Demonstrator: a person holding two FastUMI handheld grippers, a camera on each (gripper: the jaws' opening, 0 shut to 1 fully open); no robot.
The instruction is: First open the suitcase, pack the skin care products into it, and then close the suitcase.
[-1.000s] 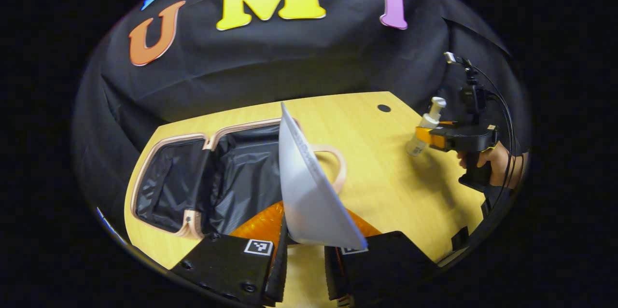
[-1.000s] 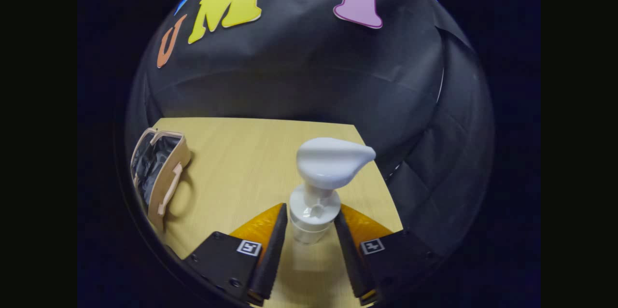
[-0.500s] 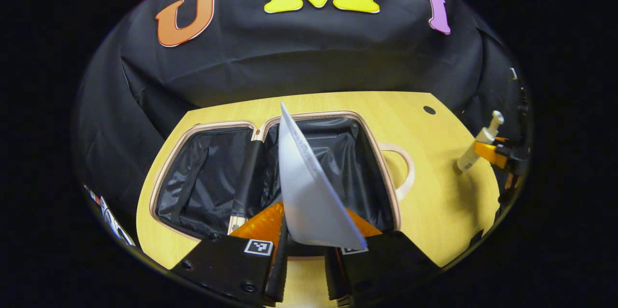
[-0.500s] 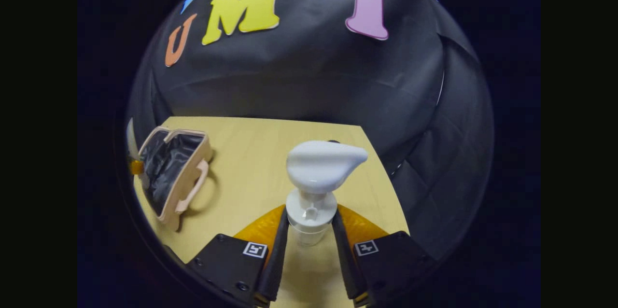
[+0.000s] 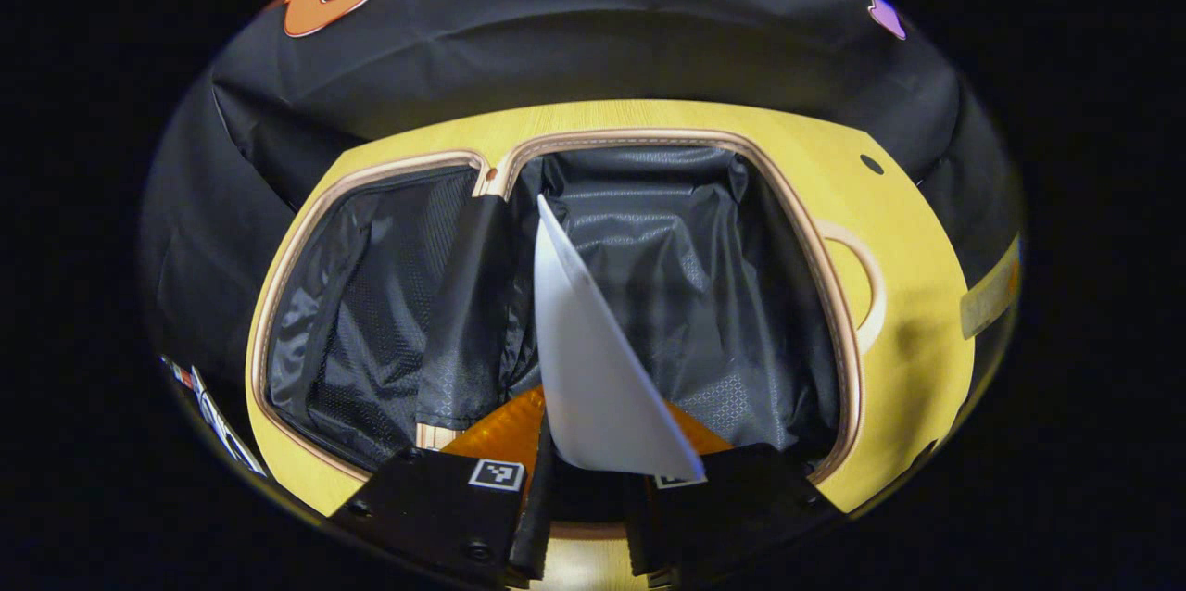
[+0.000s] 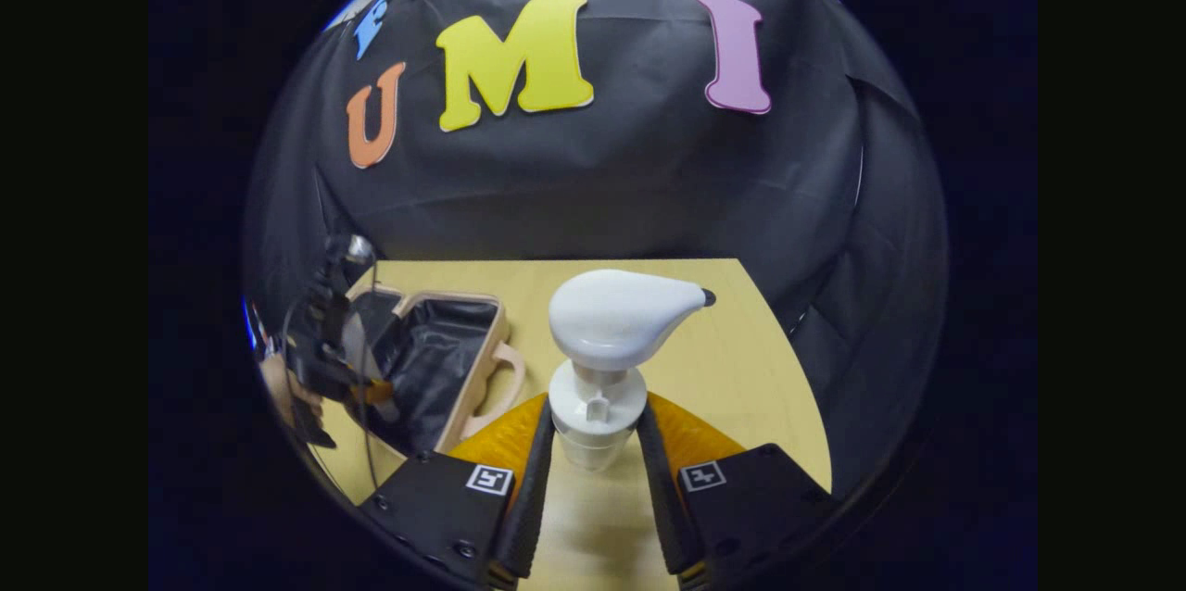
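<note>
Suitcase [image 5: 649,230], open: 1. Pump bottle [image 6: 602,359]: 1. White flat packet [image 5: 593,387]: 1. Claws: 2, left [image 5: 586,517], right [image 6: 593,517]. Tabletop [image 6: 741,369]: 1.

The left gripper [image 5: 586,517], clamping a white sachet [image 5: 593,369], has swung from the table's right side to above the open suitcase [image 5: 574,295]. The right gripper [image 6: 593,489] has closed on the pump bottle [image 6: 602,369].
</note>
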